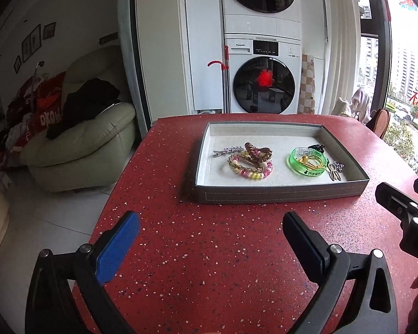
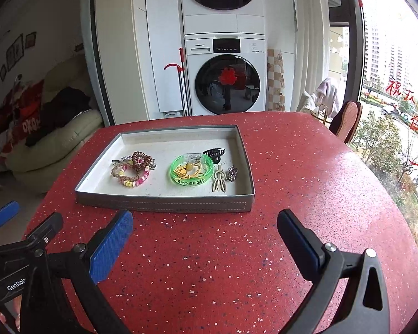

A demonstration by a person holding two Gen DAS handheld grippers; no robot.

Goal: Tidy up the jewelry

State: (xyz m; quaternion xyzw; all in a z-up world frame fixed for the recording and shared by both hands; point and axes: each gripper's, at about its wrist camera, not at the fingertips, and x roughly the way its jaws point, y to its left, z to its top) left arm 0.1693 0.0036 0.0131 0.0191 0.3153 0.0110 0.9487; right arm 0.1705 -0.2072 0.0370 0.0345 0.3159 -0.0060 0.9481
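A: Left gripper hangs spread and empty over the red counter; the tray with jewelry sits toward 12 o'clock.

B: Right gripper gapes empty too; the green bangle lies at 12. I'd approach slowly from above.

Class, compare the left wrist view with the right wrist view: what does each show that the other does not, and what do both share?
Only the left wrist view shows the right tool from the side, at its right edge, and the left tool's own open fingers.

Only the right wrist view shows the left tool at its left edge, the right tool's own open fingers, and the beige hair clip plainly.

Both show the grey tray on the red table, holding the green bangle and the beaded bracelet.
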